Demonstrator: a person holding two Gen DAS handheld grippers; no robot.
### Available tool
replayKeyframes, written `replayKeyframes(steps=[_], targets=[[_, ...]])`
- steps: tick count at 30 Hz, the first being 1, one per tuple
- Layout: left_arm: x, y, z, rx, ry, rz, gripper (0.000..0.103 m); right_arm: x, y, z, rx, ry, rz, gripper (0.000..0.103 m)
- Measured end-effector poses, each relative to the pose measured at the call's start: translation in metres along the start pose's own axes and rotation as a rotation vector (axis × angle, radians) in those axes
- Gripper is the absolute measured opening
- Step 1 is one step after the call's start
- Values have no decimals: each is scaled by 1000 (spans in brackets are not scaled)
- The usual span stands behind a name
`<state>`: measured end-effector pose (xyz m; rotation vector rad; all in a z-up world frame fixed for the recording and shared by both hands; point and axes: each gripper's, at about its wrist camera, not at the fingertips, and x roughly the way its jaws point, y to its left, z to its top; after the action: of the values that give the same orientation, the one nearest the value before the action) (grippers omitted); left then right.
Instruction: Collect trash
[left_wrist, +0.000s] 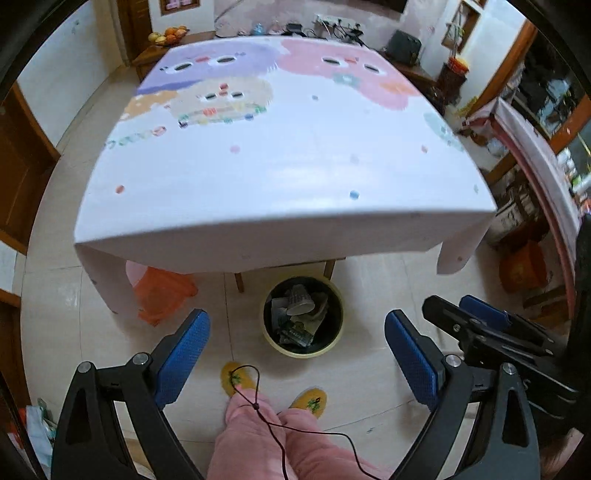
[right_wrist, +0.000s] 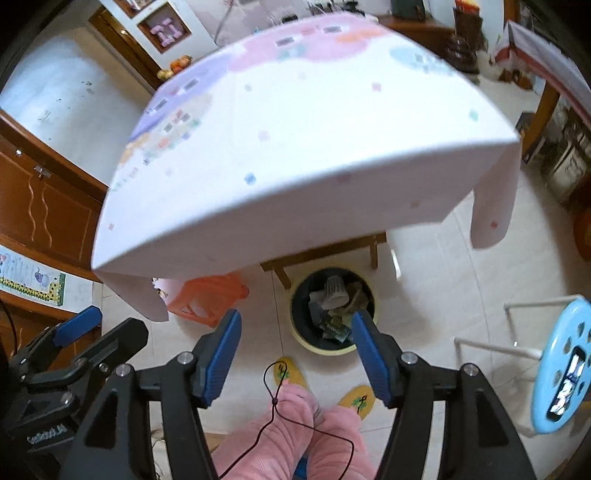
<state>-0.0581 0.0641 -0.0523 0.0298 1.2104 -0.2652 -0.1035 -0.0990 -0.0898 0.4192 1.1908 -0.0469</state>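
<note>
A round bin (left_wrist: 303, 355) with a pale yellow rim and a black liner stands on the tiled floor under the table's near edge. It holds crumpled trash, with a paper cup (left_wrist: 301, 301) on top. My left gripper (left_wrist: 297, 325) hangs high above the bin, open and holding nothing. In the right wrist view the bin (right_wrist: 325, 349) and the cup (right_wrist: 334, 291) show between the fingers of my right gripper (right_wrist: 295, 319), which is also open with nothing in it. Each gripper appears at the edge of the other's view.
A table under a white cartoon-print cloth (left_wrist: 277, 166) fills the upper view. An orange plastic stool (left_wrist: 162, 291) sits under its left corner. A light blue stool (right_wrist: 565, 365) with a phone on it stands at the right. The person's pink-trousered legs and yellow slippers (left_wrist: 234, 376) are below, and a black cord dangles there.
</note>
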Motion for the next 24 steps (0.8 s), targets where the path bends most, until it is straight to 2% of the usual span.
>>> replayKeyframes(steps=[3, 8, 12, 16, 24], targets=[[-20, -2, 7, -19, -33, 12, 95, -27, 8, 9, -28, -35, -5, 63], [-47, -11, 15, -14, -99, 87, 95, -60, 15, 18, -64, -91, -22, 63], [-66, -10, 21, -43, -149, 111, 95, -82, 20, 24, -80, -132, -26, 64], [-78, -11, 23, -72, -189, 119, 95, -96, 27, 27, -99, -167, -33, 64], [-84, -19, 24, -70, -214, 134, 95, -110, 36, 33, -130, -214, -43, 64]])
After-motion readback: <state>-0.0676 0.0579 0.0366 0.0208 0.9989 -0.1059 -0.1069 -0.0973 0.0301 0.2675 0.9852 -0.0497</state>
